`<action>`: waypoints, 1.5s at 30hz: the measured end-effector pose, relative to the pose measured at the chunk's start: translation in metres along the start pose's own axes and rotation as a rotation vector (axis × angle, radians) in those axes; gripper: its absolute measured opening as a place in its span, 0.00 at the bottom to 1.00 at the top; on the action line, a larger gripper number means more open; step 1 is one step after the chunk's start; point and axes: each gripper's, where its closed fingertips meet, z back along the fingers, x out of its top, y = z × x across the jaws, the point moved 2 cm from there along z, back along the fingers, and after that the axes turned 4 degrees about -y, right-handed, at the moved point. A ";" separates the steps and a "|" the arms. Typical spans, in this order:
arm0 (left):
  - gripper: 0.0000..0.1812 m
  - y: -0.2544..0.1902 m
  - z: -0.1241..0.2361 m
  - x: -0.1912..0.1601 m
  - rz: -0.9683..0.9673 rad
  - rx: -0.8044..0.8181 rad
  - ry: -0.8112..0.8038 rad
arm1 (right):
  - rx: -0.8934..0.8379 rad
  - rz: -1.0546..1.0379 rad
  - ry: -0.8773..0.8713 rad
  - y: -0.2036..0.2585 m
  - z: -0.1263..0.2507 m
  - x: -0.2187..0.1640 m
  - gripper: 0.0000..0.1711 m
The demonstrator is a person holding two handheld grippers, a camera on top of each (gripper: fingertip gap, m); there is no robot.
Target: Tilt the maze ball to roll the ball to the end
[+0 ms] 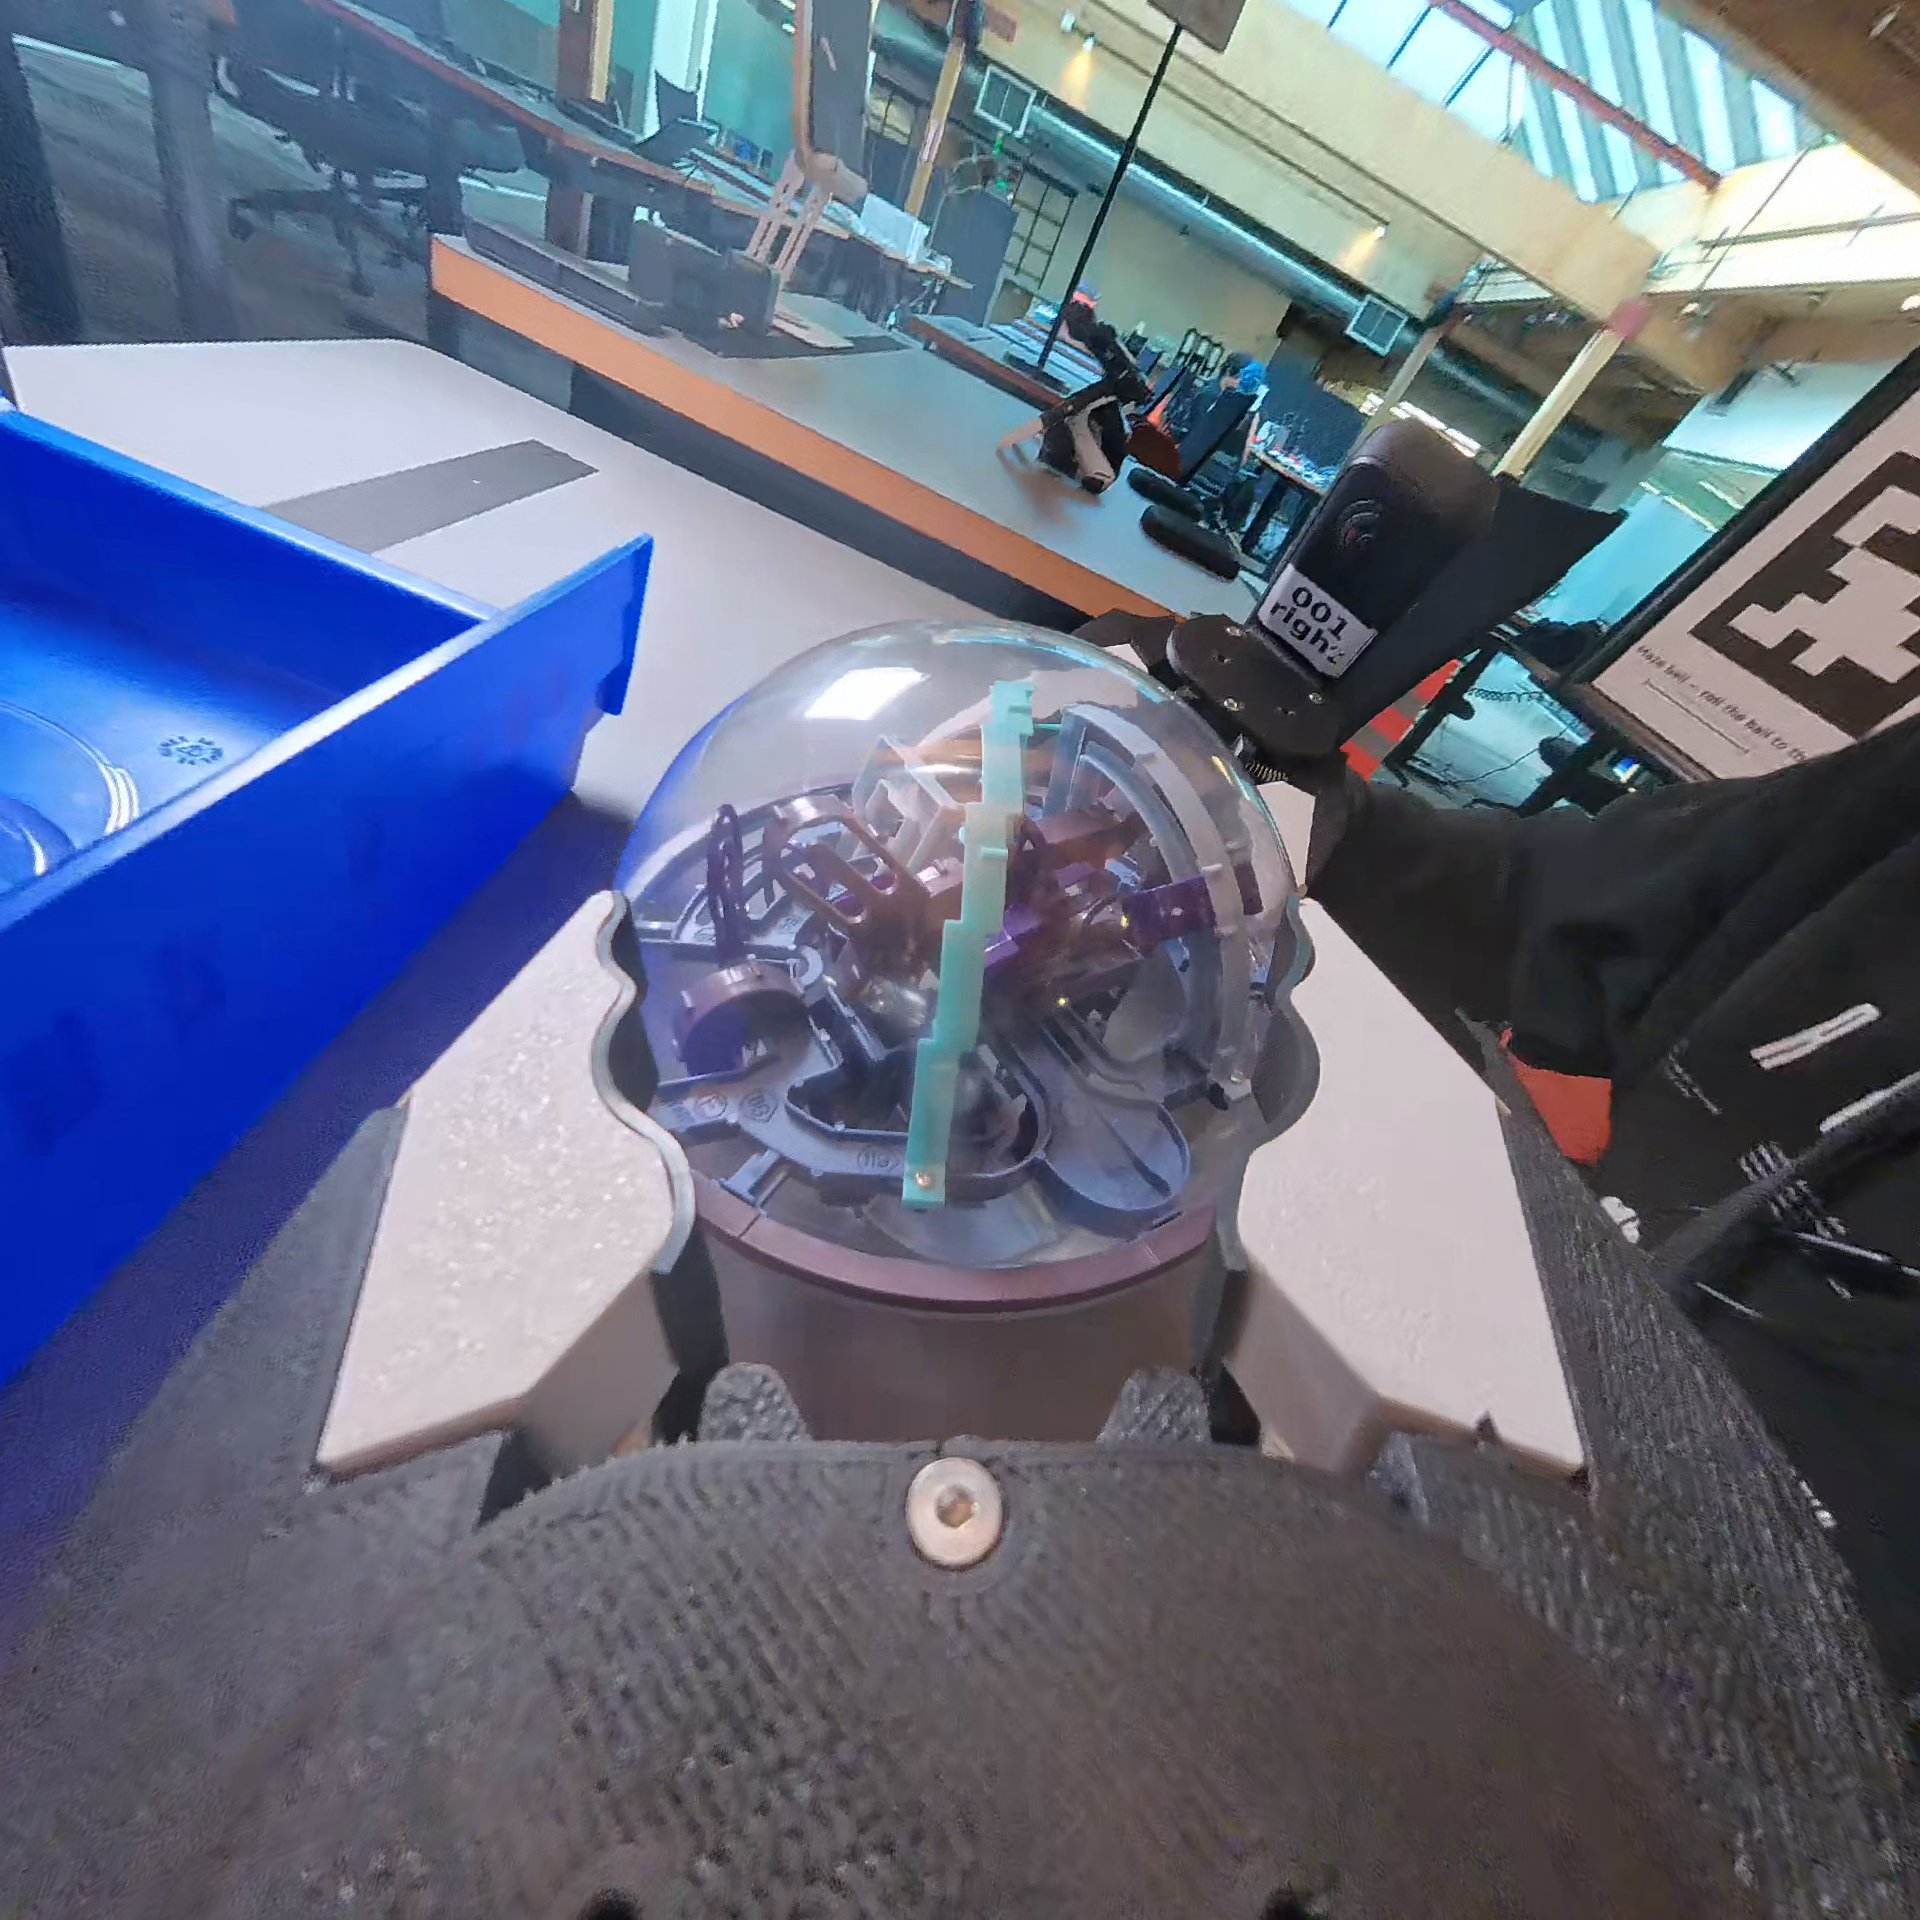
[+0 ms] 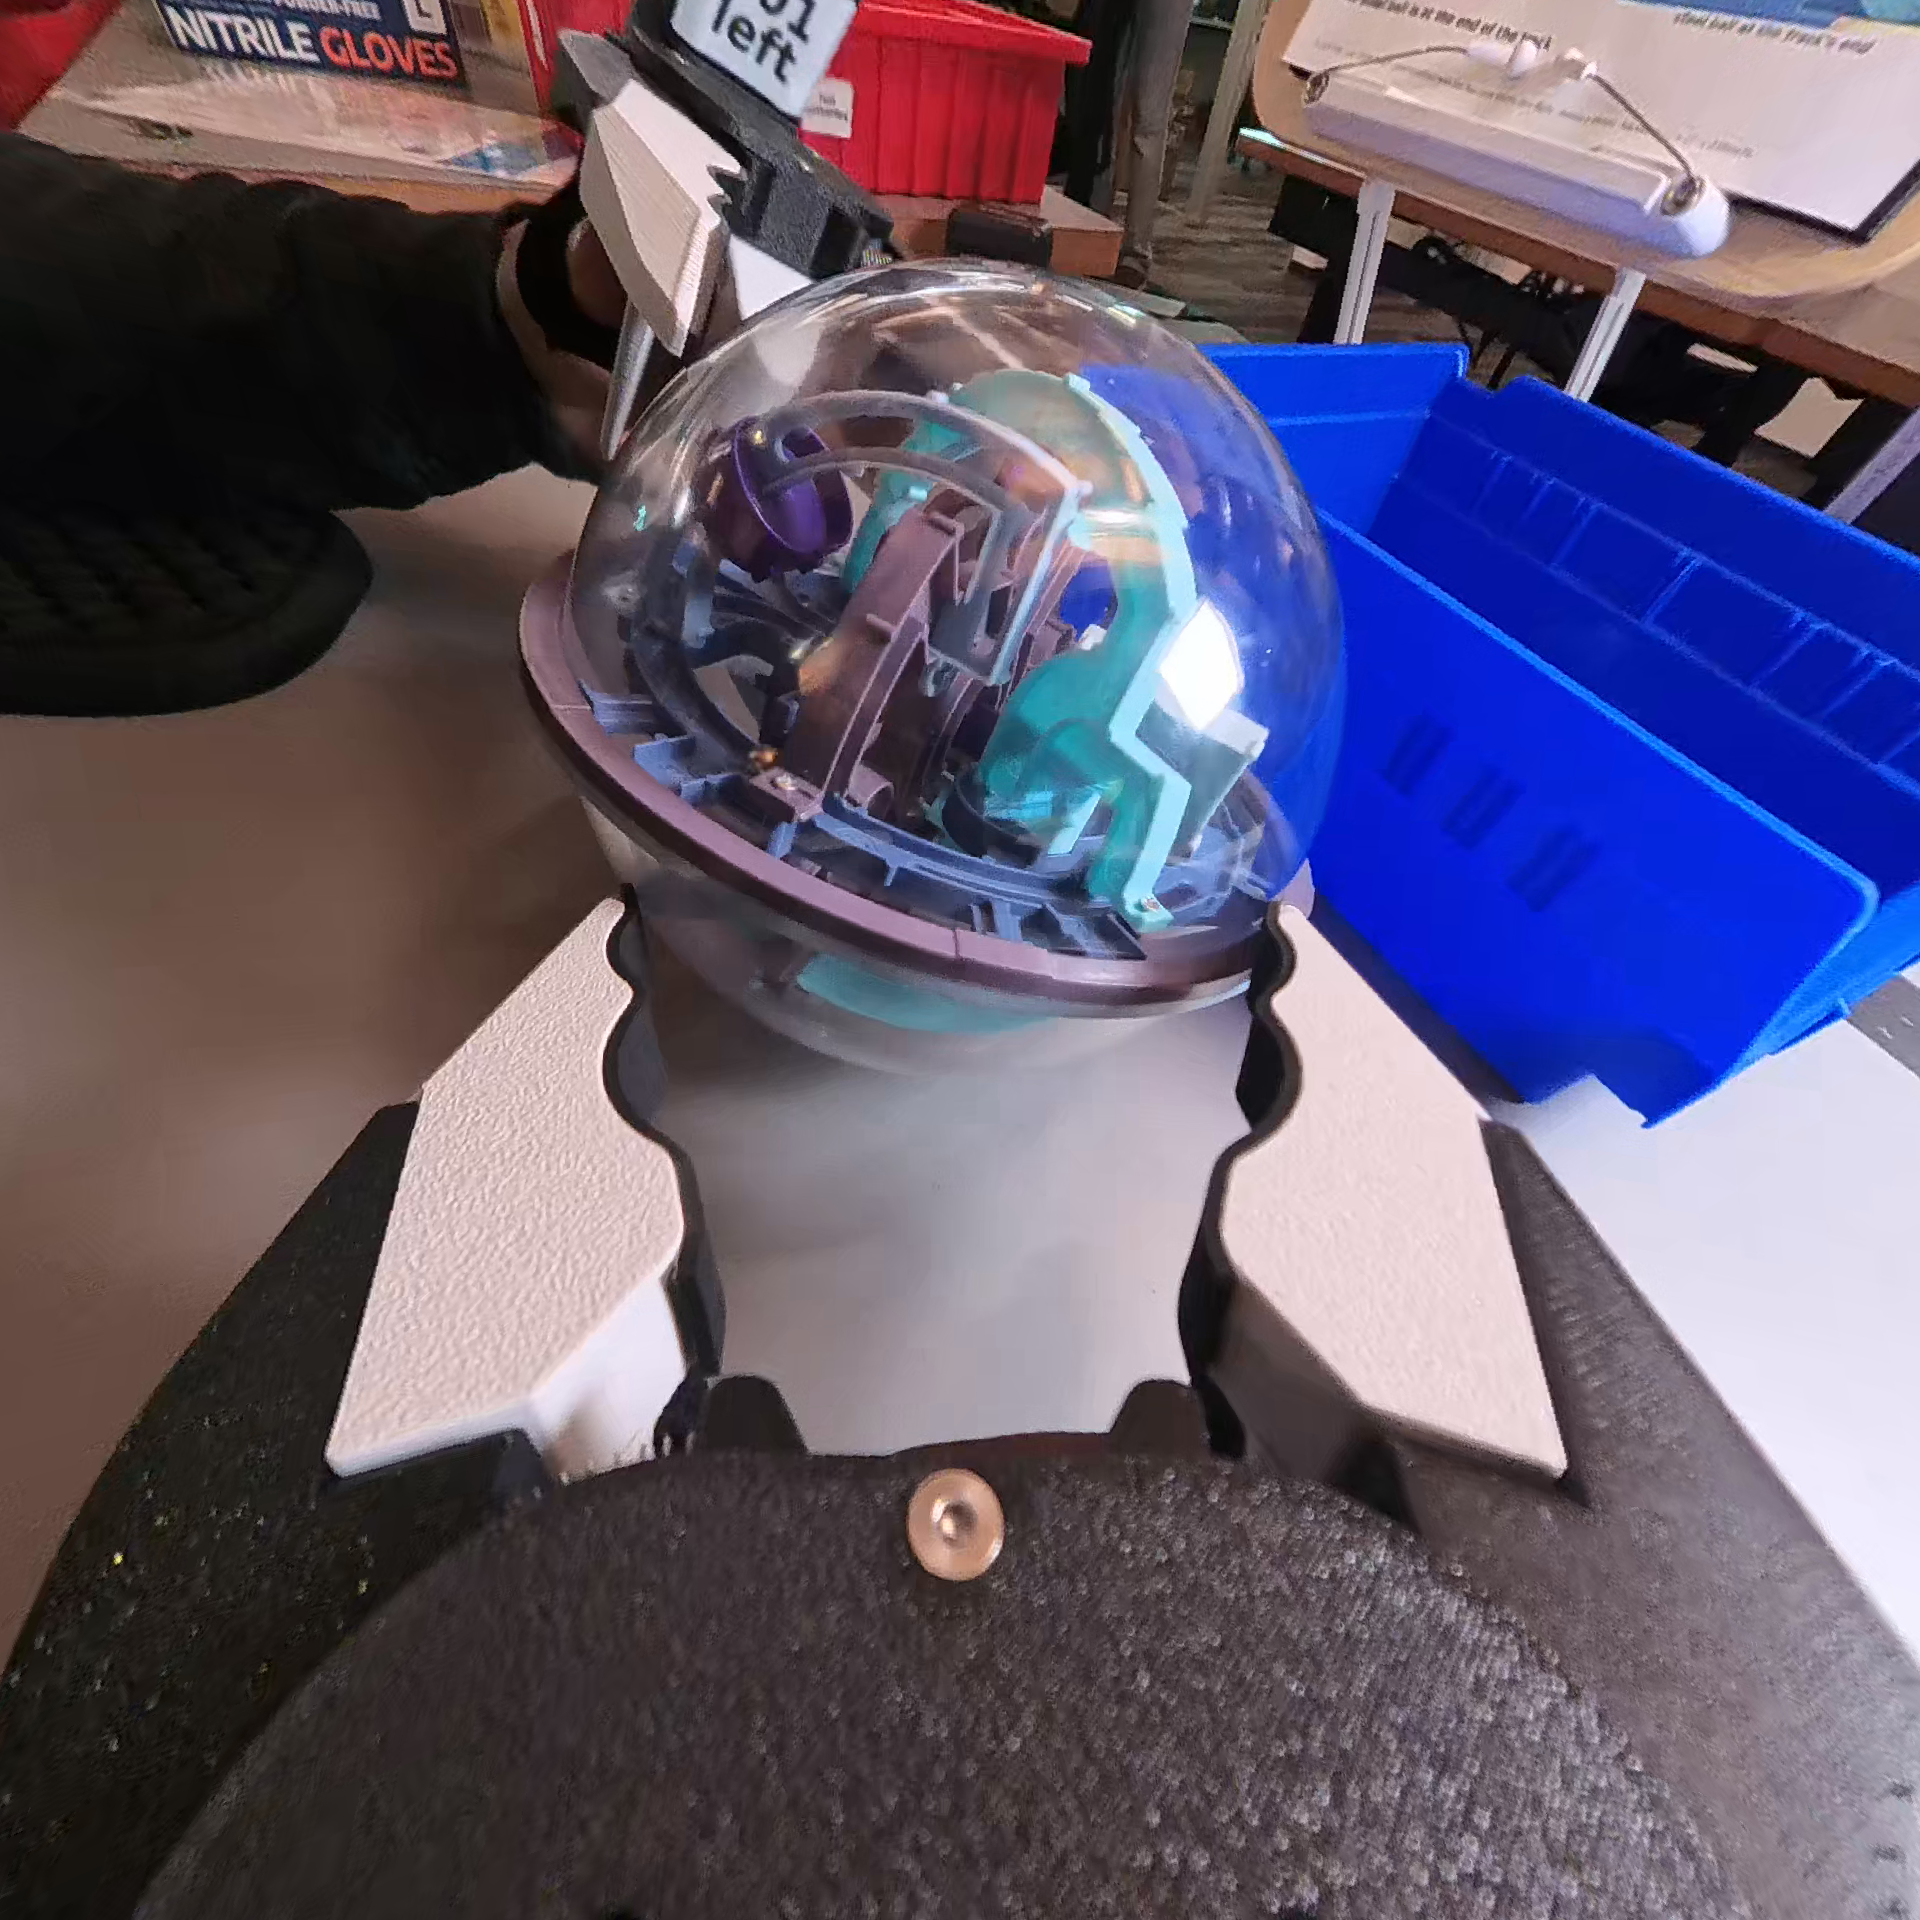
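Steel ball: couldn't spot it inside the maze ball (image 1: 951, 966).
Left hand-held gripper (image 1: 951, 1029): clamped on it.
Right hand-held gripper (image 2: 945, 935): fingers spread wide, grip unclear; only its view showed the red bin (image 2: 956, 104).

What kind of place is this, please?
Probably a large open lab or workshop. Long workbenches stretch under a high ceiling with skylights; storage bins, blue and red, and a glove box surround the maze ball.
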 end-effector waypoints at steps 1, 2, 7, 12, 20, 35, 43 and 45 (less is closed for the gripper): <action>0.65 -0.001 0.002 -0.001 -0.013 -0.010 -0.005 | -0.004 0.013 -0.002 0.002 0.000 0.001 0.66; 0.65 -0.002 0.004 -0.002 -0.027 -0.020 -0.012 | -0.009 0.030 -0.004 0.004 -0.001 0.002 0.66; 0.65 -0.003 0.013 -0.008 -0.032 -0.076 -0.053 | -0.016 0.074 -0.029 0.011 -0.003 0.009 0.66; 0.65 -0.004 0.015 -0.009 -0.040 -0.084 -0.060 | -0.023 0.088 -0.032 0.013 -0.004 0.011 0.67; 0.64 -0.006 0.014 -0.009 0.003 -0.071 -0.059 | -0.004 0.044 -0.047 0.014 -0.002 0.010 0.67; 0.62 -0.012 0.006 -0.002 0.047 0.001 -0.067 | 0.096 -0.140 -0.077 0.011 -0.001 0.000 0.70; 0.60 -0.018 0.008 -0.004 -0.046 -0.050 -0.097 | 0.088 -0.074 -0.073 0.015 -0.001 -0.001 0.71; 0.60 -0.018 0.009 -0.004 -0.059 -0.059 -0.103 | 0.085 -0.063 -0.074 0.016 -0.001 0.000 0.71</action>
